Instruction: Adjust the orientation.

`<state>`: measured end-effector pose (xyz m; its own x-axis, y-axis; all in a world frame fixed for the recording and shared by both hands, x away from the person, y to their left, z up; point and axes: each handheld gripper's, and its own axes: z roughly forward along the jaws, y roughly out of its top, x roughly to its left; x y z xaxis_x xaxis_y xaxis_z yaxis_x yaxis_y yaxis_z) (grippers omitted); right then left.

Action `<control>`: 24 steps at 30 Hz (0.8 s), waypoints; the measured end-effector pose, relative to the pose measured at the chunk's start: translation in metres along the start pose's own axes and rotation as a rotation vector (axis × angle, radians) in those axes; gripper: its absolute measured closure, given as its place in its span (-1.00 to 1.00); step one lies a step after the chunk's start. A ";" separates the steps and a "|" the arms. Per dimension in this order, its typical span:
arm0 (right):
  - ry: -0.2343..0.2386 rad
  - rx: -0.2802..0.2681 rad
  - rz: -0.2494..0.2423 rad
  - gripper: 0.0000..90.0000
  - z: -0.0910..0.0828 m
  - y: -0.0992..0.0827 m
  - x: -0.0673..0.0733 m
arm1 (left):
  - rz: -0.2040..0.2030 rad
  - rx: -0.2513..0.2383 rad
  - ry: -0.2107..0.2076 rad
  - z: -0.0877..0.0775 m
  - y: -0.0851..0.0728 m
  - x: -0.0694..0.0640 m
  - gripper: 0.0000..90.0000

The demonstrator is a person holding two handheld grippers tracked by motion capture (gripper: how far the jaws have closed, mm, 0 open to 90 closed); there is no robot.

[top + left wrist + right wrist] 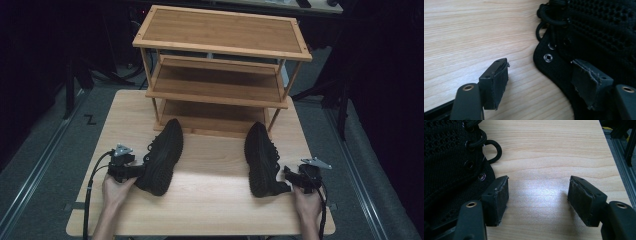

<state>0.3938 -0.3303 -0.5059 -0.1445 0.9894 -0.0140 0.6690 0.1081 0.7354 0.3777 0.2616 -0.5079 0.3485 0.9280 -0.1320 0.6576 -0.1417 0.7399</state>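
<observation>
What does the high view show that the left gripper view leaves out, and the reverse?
The high view adds the three-tier wooden rack, the right shoe and the right hand-held gripper. The left gripper view adds close detail: metal eyelets and a lace loop on the left shoe. Both share that shoe, the wooden table and the open left hand-held gripper.

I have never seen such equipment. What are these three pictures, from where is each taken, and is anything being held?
A person sits at a light wooden table and holds a hand-operated two-jaw tool in each hand. The high view looks down from above; the other two come from cameras riding on each tool. On the table stand a three-tier bamboo shoe rack and two black mesh lace-up shoes. The left gripper is beside the left shoe, the right gripper beside the right shoe. Both stand open; nothing is held.
</observation>
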 end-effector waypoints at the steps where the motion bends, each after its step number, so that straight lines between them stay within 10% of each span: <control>1: 0.000 0.000 0.000 -0.26 0.000 0.000 0.000 | 0.003 0.000 -0.005 0.000 0.000 -0.001 -0.33; 24: 0.003 0.001 -0.002 -0.26 0.000 0.000 0.000 | 0.008 -0.009 -0.075 0.000 0.002 -0.015 -0.28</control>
<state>0.3937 -0.3301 -0.5059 -0.1482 0.9889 -0.0136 0.6691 0.1104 0.7350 0.3736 0.2471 -0.5049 0.4029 0.8985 -0.1745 0.6489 -0.1459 0.7468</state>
